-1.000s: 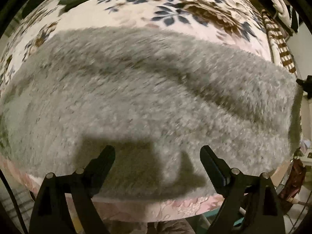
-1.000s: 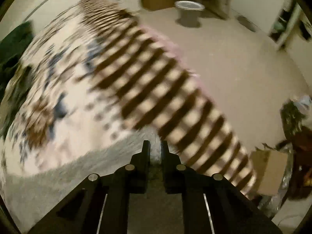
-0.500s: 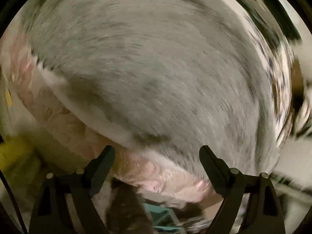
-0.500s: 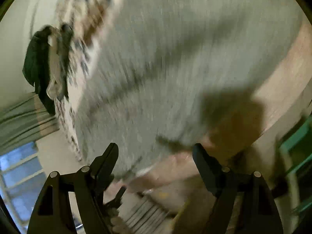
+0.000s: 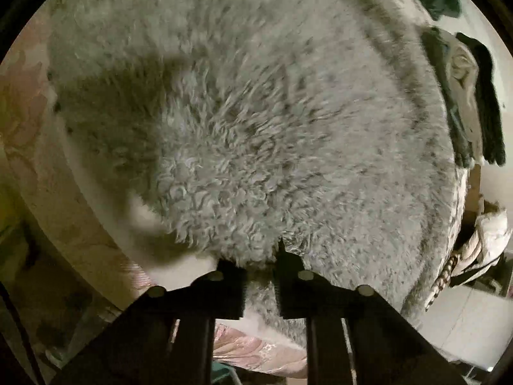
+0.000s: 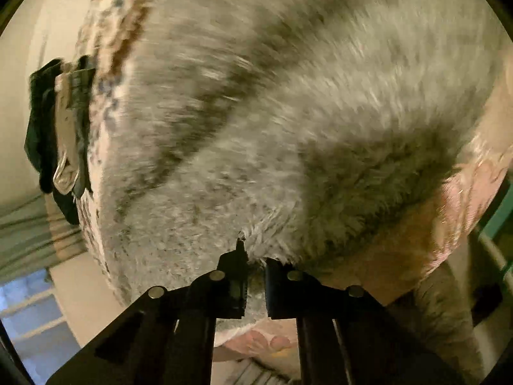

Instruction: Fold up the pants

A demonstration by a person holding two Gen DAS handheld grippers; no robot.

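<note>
On the bed, spread flat over a floral bedspread (image 6: 109,29): one pair of grey fleece pants (image 5: 272,122), curly pile, filling most of both wrist views, with a darker crease running diagonally across the cloth in the right view. Near edge of the pants lies along the bedside, where a pale pink patterned bed cover (image 5: 38,122) shows beneath and beside the fleece. Left gripper (image 5: 260,261): black, two fingers, jaws drawn close together with a tuft of the pants' near edge pinched between the pads; fingertips half buried in the pile. Right gripper (image 6: 255,258): same make, jaws likewise closed on the fleece hem at another point along that edge (only a narrow strip of grey cloth shows between its fingers). Both tools point steeply down at the mattress edge. Also noted: a dark green garment (image 6: 48,122) with a pale fold in it, lying at the far side of the bed beyond the pants, seen at upper right in the left view and at left in the right view. Background floor and window blurred.
</note>
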